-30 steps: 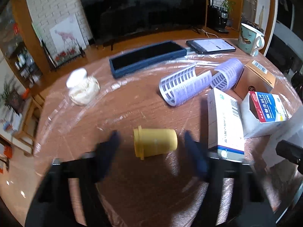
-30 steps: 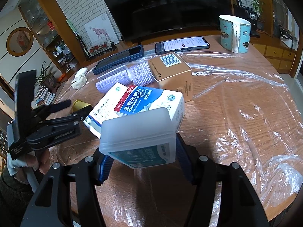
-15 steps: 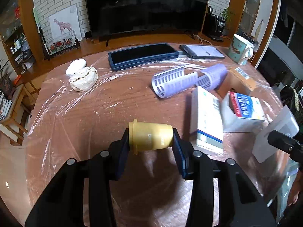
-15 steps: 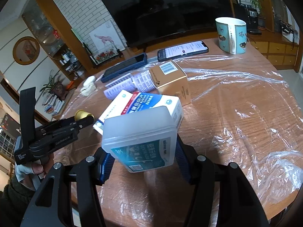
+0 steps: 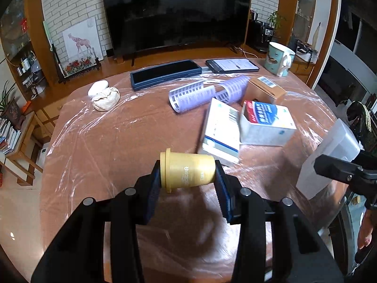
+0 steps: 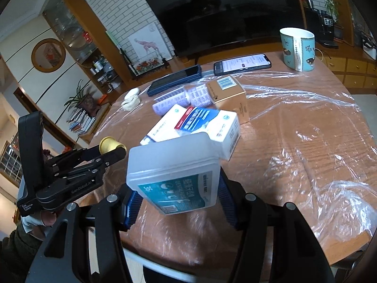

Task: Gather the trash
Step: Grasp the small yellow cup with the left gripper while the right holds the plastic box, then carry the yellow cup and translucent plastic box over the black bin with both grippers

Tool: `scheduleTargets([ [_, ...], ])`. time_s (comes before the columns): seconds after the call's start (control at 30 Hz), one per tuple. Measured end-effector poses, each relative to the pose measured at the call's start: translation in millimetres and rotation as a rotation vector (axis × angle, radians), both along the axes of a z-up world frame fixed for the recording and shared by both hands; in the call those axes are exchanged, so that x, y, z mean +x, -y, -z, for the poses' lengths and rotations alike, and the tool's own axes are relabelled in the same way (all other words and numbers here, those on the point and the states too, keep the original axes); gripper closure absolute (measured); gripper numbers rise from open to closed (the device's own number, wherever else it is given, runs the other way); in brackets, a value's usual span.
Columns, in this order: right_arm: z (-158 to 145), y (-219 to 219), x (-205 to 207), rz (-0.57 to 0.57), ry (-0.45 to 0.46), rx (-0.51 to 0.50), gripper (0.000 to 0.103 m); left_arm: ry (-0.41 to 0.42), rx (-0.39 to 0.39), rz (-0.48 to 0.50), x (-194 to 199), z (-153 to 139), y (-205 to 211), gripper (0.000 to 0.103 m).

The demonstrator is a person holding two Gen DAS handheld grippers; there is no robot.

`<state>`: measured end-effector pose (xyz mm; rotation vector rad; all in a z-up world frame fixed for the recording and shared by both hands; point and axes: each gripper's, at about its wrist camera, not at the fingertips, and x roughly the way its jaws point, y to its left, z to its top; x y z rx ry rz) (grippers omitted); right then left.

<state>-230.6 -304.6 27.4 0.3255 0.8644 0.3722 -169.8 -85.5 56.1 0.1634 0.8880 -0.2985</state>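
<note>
My left gripper (image 5: 188,184) is shut on a small yellow plastic cup (image 5: 187,173), held sideways above the table, rim to the left. The same cup (image 6: 108,144) shows in the right wrist view, at the tip of the left gripper (image 6: 113,152). My right gripper (image 6: 180,200) is shut on a translucent white plastic box with a teal label (image 6: 174,172), lifted off the table. In the left wrist view that box (image 5: 329,158) appears at the right edge.
On the plastic-covered round table (image 5: 117,146) lie white and blue medicine boxes (image 5: 266,122), a flat white box (image 5: 221,129), purple mesh rollers (image 5: 193,95), a brown carton (image 5: 266,89), crumpled tissue (image 5: 104,99), a dark case (image 5: 165,73), a phone (image 5: 232,64) and a mug (image 5: 279,59).
The left gripper closed on the yellow cup and lifted it off the table. The right gripper rose a little with the white box.
</note>
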Motion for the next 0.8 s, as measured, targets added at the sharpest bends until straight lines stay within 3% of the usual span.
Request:
scheduleTargets([
  [0.8,-9,-5,-85,-0.115,0.000,0.014,0.046,0.033,0.029,0.045,-96,-8,21,0.059],
])
